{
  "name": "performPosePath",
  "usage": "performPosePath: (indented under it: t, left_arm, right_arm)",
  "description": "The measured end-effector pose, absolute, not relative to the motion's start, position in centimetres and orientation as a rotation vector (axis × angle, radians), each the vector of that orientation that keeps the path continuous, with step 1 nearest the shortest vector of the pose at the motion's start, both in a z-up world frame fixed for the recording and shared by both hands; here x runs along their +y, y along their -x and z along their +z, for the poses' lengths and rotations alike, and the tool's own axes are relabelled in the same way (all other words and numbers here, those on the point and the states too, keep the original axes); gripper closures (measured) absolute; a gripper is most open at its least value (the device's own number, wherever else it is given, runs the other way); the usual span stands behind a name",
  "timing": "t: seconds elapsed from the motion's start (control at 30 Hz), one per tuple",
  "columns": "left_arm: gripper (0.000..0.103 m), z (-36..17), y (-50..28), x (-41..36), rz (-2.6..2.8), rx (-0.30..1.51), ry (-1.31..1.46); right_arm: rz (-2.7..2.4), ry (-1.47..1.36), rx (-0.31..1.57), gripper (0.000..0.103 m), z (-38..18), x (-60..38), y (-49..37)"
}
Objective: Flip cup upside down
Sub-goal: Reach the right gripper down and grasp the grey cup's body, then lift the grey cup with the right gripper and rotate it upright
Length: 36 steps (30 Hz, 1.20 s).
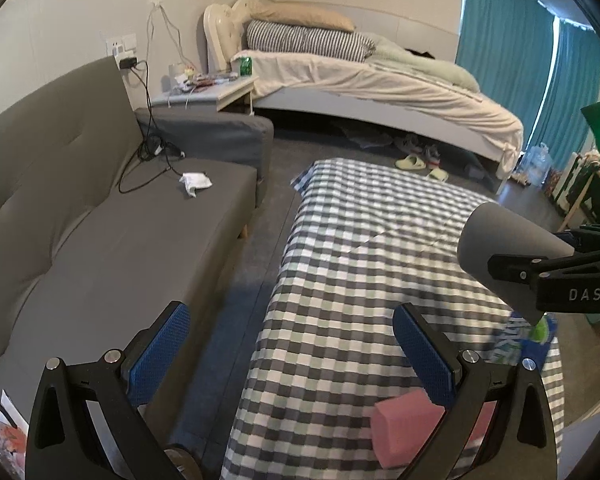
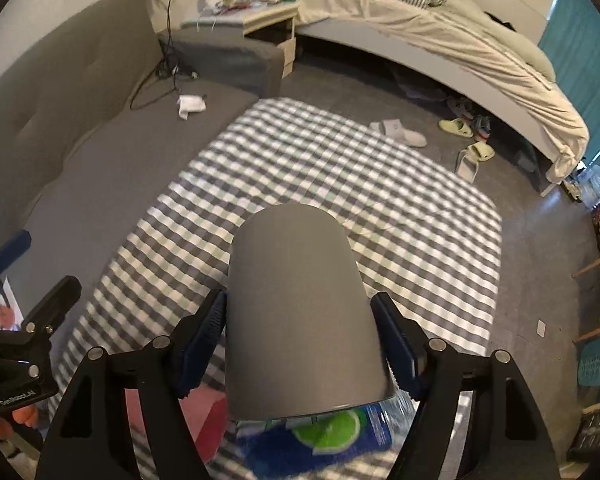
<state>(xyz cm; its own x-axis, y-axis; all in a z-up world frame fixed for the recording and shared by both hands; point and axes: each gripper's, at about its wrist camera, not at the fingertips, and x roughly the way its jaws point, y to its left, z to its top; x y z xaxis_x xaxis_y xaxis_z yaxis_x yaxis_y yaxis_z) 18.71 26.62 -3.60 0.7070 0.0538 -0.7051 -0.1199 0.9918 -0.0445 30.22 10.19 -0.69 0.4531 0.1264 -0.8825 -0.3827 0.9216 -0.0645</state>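
A plain grey cup (image 2: 300, 308) is clamped between the blue pads of my right gripper (image 2: 300, 344) and held in the air above the checkered table (image 2: 340, 160). The cup is tilted, its closed base pointing away from the camera and its rim near the camera. In the left wrist view the same cup (image 1: 500, 248) shows at the right, lying sideways in the right gripper (image 1: 540, 276). My left gripper (image 1: 292, 356) is open and empty over the table's near left edge.
A pink sponge block (image 1: 404, 432) lies on the table near me. A blue bottle with a lime label (image 2: 332, 428) lies under the cup. A grey sofa (image 1: 120, 220) stands at the left, a bed (image 1: 380, 76) behind, slippers (image 2: 456, 128) on the floor.
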Motion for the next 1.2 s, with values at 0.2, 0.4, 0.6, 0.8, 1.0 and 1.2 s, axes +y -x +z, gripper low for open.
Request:
performPosePath:
  t: [0.2, 0.4, 0.6, 0.8, 1.0, 1.2]
  left_arm:
    - [0.000, -1.1, -16.2, 26.3, 0.065, 0.721, 0.104]
    - [0.000, 1.1, -12.8, 25.6, 0.028, 0.655, 0.099]
    - [0.000, 0.3, -9.0, 24.6, 0.016, 0.648, 0.078]
    - [0.000, -2.9, -5.6, 23.6, 0.002, 0.698, 0.075]
    - [0.000, -5.2, -3.9, 23.2, 0.010, 0.746, 0.056]
    - [0.000, -5.3, -4.0, 23.2, 0.009, 0.739, 0.049]
  right_arm:
    - [0.280, 0.235, 1.000, 0.030, 3.4, 8.9, -25.1]
    - [0.216, 0.180, 0.989, 0.030, 4.6, 7.6, -18.1]
    - [0.170, 0.100, 1.039, 0.030, 1.4, 6.3, -12.3]
    - [0.123, 0.066, 1.081, 0.033, -3.5, 5.5, -8.9]
    - [0.131, 0.094, 1.036, 0.033, -4.0, 6.0, -7.7]
    - [0.153, 0.060, 1.037, 0.033, -4.5, 4.9, -5.6]
